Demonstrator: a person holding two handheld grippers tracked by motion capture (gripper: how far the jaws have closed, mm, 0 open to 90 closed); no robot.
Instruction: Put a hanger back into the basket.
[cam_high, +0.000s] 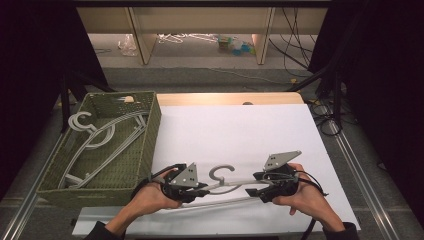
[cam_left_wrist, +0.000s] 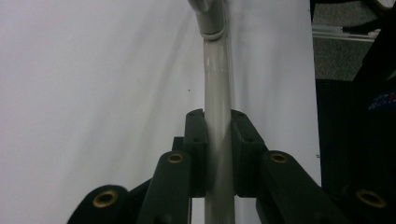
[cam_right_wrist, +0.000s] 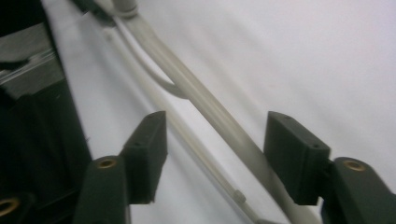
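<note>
A grey plastic hanger (cam_high: 231, 182) lies across the near part of the white table (cam_high: 240, 130), with its hook (cam_high: 222, 171) pointing away from me. My left gripper (cam_high: 204, 189) is shut on the hanger's left arm. In the left gripper view the two pads press on the grey bar (cam_left_wrist: 217, 93) from both sides, and the gripper (cam_left_wrist: 218, 135) points along it. My right gripper (cam_high: 252, 184) is at the hanger's right arm. In the right gripper view the jaws (cam_right_wrist: 215, 140) stand open, and the hanger's bar (cam_right_wrist: 210, 112) runs between them without touching either pad.
A green woven basket (cam_high: 150, 125) stands at the table's left and holds several grey hangers (cam_high: 100, 135). The table's wooden far edge (cam_high: 225, 98) lies beyond the white surface. Cables (cam_high: 325, 120) trail on the floor at the right.
</note>
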